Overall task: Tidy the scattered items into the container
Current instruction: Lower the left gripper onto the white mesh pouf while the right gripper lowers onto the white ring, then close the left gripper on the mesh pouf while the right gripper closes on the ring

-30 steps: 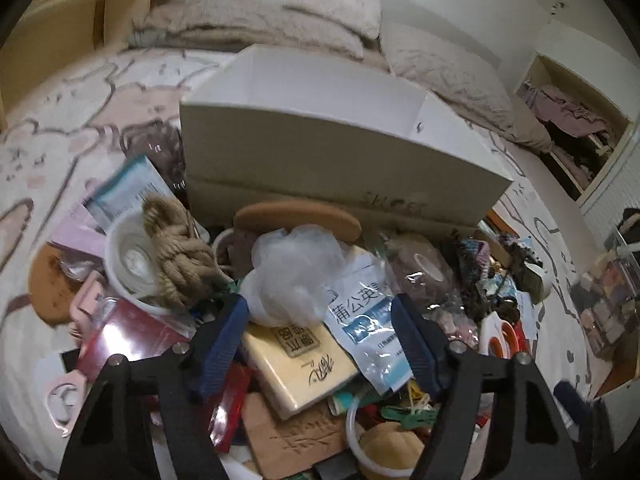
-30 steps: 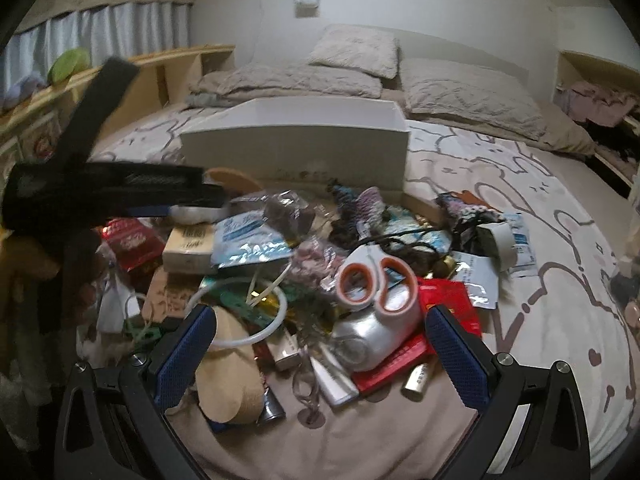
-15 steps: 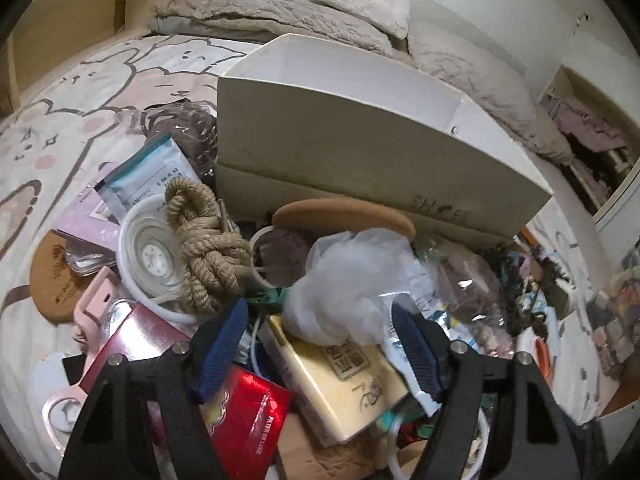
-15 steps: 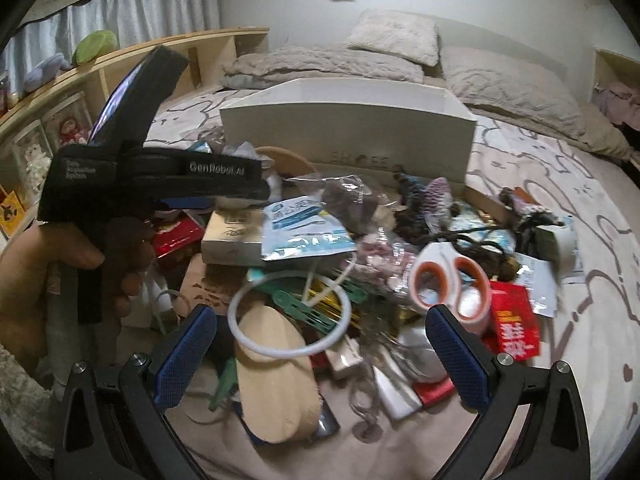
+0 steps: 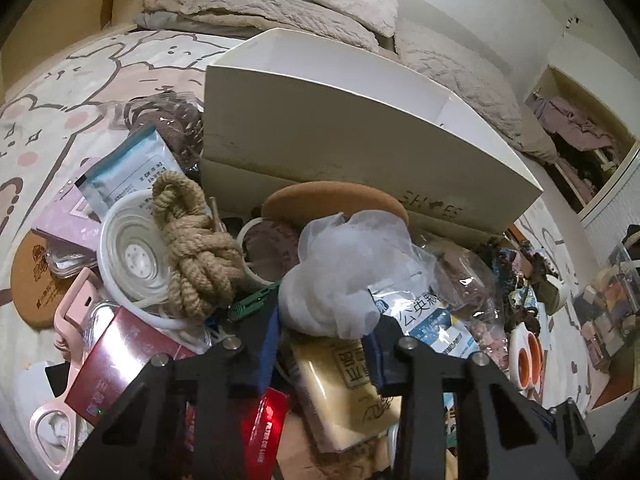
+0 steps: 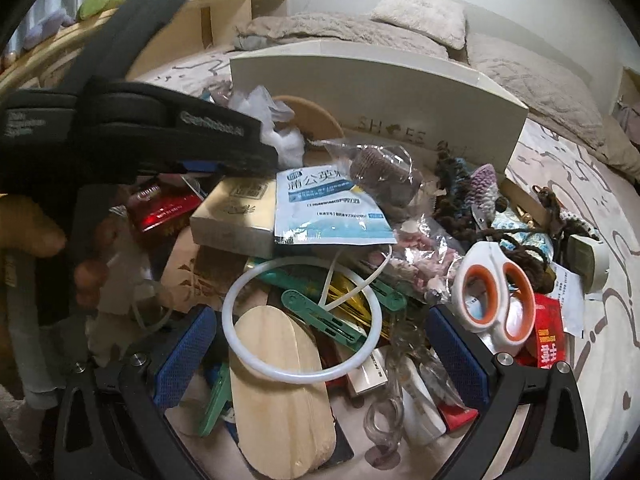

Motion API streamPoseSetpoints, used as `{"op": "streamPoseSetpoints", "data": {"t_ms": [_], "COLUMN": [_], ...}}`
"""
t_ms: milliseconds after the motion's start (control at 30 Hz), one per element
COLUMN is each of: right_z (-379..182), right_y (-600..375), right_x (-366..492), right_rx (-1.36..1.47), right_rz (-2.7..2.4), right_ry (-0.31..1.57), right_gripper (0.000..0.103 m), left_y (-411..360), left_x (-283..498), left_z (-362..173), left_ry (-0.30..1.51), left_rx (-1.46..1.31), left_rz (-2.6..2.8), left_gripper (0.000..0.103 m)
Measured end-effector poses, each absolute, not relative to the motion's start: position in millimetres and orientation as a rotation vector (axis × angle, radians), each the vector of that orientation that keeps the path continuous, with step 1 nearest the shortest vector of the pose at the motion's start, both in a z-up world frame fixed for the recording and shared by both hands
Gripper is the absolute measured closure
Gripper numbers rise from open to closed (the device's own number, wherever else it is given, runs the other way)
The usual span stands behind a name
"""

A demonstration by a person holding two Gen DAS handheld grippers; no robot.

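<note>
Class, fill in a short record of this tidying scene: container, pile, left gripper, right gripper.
container: white box on the bed, behind the pile, nothing visible inside
pile: rope, scissors, white ring, blue-and-white packet
left gripper: closing around a white mesh puff
right gripper: open, above the ring

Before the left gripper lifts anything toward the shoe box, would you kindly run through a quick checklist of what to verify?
1. Left gripper closed on the white mesh puff: cannot tell; the fingers flank its base, contact is hidden.
2. Only the puff between the fingers: not ok; the yellow box sits in the gap too.
3. Shoe box open on top: ok.
4. Path to the shoe box: not ok; the brown oval pad lies in between.
5. Right gripper free: ok; open, hovering above the white ring.
</note>
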State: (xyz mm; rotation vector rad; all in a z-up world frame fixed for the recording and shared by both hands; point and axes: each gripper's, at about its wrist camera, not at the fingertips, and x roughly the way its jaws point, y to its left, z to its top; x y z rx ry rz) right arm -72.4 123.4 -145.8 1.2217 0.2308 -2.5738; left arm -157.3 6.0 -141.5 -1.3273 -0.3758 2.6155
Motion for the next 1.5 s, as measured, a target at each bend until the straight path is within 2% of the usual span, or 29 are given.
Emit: {"op": "streamPoseSetpoints", "data": {"t_ms": [533, 633, 767, 967, 1500], "right_z": [-148.0, -150.1, -146.7, -145.1, -121.9], "right_y": [108.3, 115.3, 123.7, 132.8, 152.8], "right_x": [-74.4, -72.9, -66.5, -70.1, -54.0], "right_rx": [1.236, 1.232, 1.194, 1.186, 1.131], "right_rz": [-2.643, -2.642, -2.669, -2.656, -2.653], "right_ry": [0.313, 0.254, 0.193, 0.091, 0.001], "right_gripper": [0.0, 0.003, 0.018, 0.018, 0.018], "left_y": [-6.8, -7.3, -8.8, -9.1, -9.8], "left_x": [-145.1, -143.2, -141.8, -139.1, -135.0], "left_z": [-138.3, -138.3, -137.9, -137.3, -135.5], "left_ry": [-0.425, -0.423, -0.428, -0.431, -0.433], "left_rx": [-1.287, -1.284, -1.28, -1.275, -1.262], "left_rz": [2.628, 2.629, 2.623, 2.617, 2.621], "left_gripper": [0.07, 0.07, 0.07, 0.07, 0.07]}}
